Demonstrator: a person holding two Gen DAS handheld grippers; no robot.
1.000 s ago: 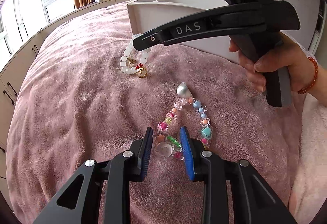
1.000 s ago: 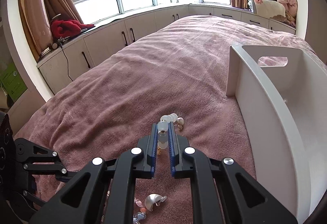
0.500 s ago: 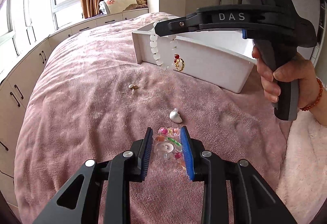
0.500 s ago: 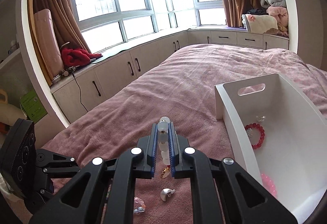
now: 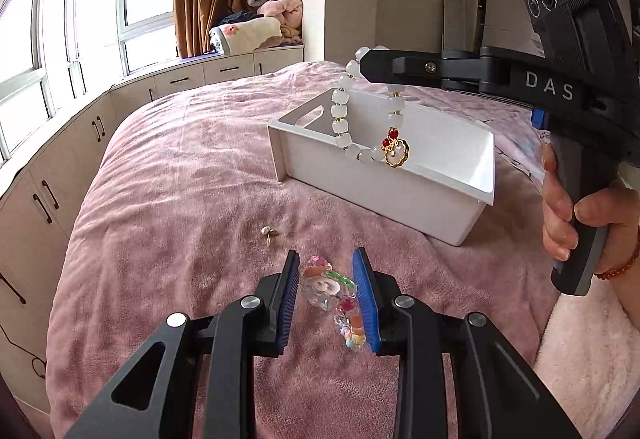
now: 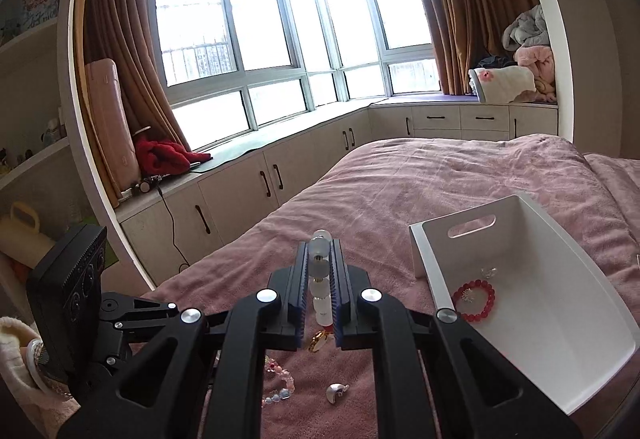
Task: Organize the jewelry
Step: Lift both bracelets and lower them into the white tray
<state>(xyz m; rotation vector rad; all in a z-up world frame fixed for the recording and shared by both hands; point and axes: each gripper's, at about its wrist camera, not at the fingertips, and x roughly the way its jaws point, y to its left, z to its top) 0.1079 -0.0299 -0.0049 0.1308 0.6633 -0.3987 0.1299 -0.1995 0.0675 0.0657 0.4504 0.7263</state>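
Risk: the white bead bracelet (image 5: pixel 344 111), clamped by a few smooth round beads in the fully closed right gripper (image 6: pixel 320 271), may slip before reaching the rigid white bin (image 5: pixel 472 195). The left gripper (image 5: pixel 326 295), partly closed, pinches the glossy multicoloured bracelet (image 5: pixel 328 289) above the plush pink bed (image 5: pixel 180 167).

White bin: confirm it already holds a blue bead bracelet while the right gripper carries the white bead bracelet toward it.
Wrong in one respect: the bracelet lying in the white bin is a red bead bracelet, not blue, as the right wrist view shows. The rest holds: the right gripper has its jaws shut on the white bead bracelet.
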